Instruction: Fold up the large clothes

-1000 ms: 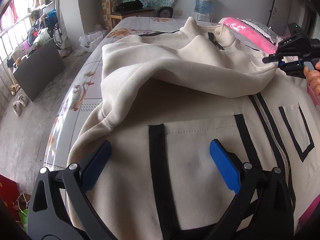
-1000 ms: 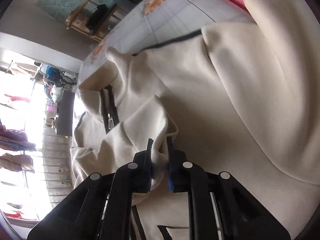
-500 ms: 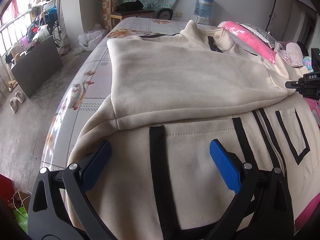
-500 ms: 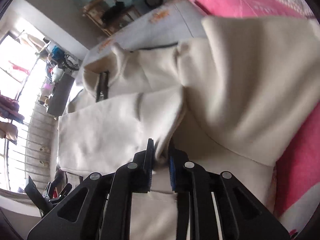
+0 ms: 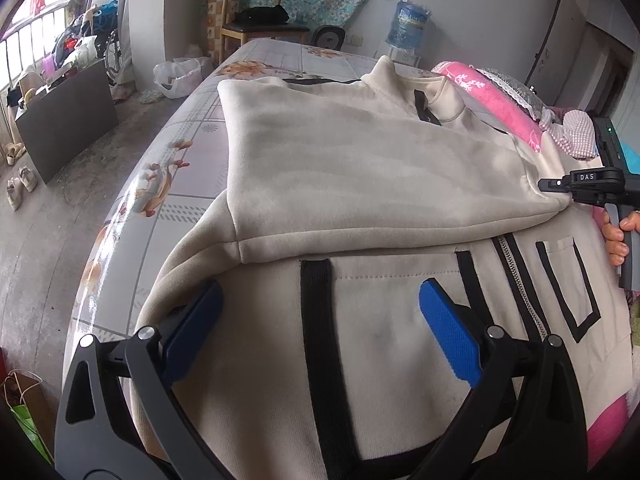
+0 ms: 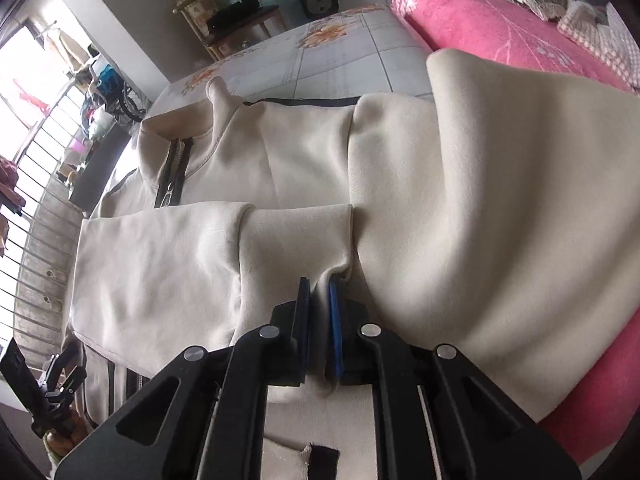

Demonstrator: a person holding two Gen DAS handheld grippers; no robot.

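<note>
A cream zip jacket [image 5: 380,320] with black trim lies spread on the bed. One sleeve [image 5: 360,168] is folded flat across its chest. My left gripper [image 5: 320,292] hovers open over the pocket near the hem, with nothing between its blue pads [image 5: 448,332]. My right gripper [image 6: 319,282] is closing tight on the sleeve cuff [image 6: 296,240], which is pinched between its pads. In the left wrist view the right gripper [image 5: 546,185] sits at the jacket's right edge, with a person's hand [image 5: 616,236] on its handle. The left gripper [image 6: 60,380] shows at the bottom left of the right wrist view.
A pink blanket [image 6: 500,32] and a checked cloth [image 5: 576,136] lie along the jacket's right side. The flower-print bed mat [image 5: 192,152] ends at the left edge above a concrete floor. A dark cabinet [image 5: 68,116], a wooden chair [image 5: 256,20] and a water bottle [image 5: 412,20] stand beyond.
The right gripper pulled the sleeve across the jacket towards the right edge. The sleeve was lifted and billowed; now it lies flat and taut. The left gripper has stayed in place, open.
</note>
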